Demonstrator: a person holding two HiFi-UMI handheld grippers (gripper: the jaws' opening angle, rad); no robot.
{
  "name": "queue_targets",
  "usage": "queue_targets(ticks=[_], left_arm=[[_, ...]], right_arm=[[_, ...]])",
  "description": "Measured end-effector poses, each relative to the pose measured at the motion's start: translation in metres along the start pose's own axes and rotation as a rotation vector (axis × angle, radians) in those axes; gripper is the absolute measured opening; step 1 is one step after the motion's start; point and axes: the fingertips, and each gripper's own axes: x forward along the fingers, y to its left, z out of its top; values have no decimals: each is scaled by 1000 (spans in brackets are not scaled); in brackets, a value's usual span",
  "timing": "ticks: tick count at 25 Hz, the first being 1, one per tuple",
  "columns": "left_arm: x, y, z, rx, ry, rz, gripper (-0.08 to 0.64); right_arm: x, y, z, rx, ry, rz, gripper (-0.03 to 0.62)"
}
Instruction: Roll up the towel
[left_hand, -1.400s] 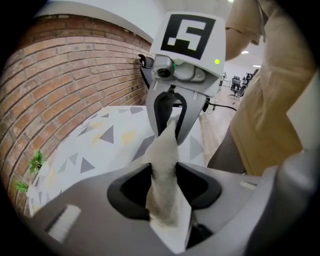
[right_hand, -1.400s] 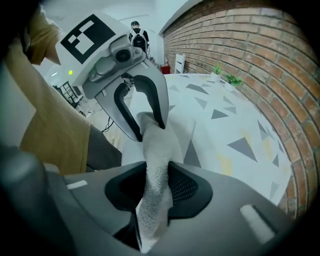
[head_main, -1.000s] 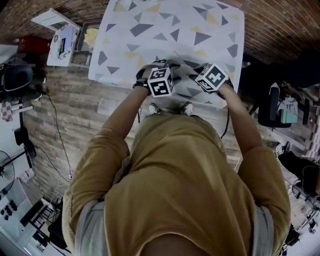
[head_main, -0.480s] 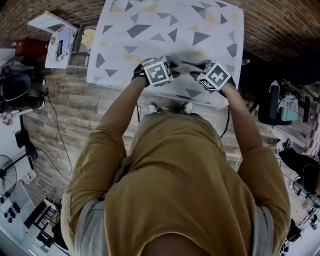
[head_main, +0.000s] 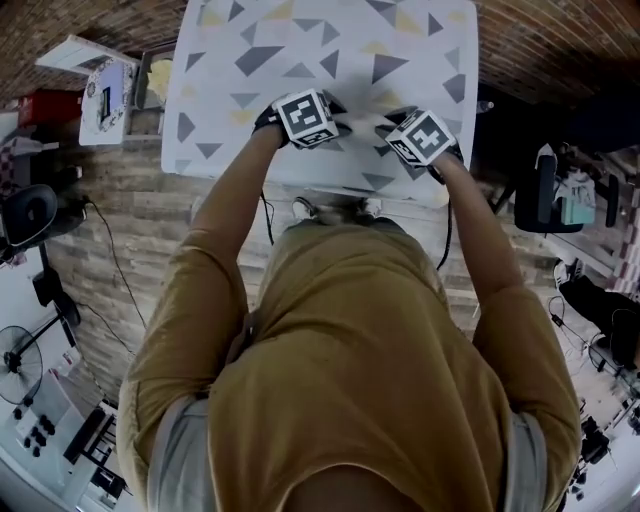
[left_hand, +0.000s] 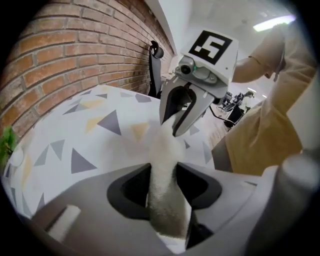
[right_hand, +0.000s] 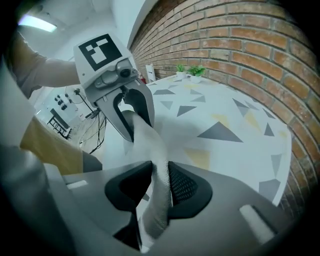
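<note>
Over the near part of the counter (head_main: 300, 40), the towel (head_main: 358, 123) is held stretched as a bunched strip, judged not yet rolled, clamped in the right claw (right_hand: 159, 182) and in the left claw (left_hand: 162, 172), whose jaws have just been opening slightly around it.

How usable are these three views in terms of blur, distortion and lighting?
Head view: sharp enough, edges bent by the wide angle, the towel a pale washed-out patch against the tablecloth. Left gripper view: strong fisheye with dark corners, towel soft and overexposed farther out, ceiling light glaring. Right gripper view: same fisheye, towel weave crisp up close, brick wall evenly lit.
</note>
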Motion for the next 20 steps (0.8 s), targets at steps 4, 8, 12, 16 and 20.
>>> queue_targets(ticks=[4,8,12,16,20], left_arm=[[-14,10,2,-45,-82,117,252],[-32,24,-10,-105,-185,342,267],[-44,24,-24,-178,-234,494,267],[-57,21,-23,-166,-275,653,256],[-53,7,-11,-12,-275,694,170]], right_arm=[[4,-9,4,-16,2,-30,100],[4,-12,6,-37,-3,-55,101],[6,-12,5,-51,-3,-67,101],[7,-15,4,2,-36,-81,101],[8,-20,0,94,-47,-84,101]])
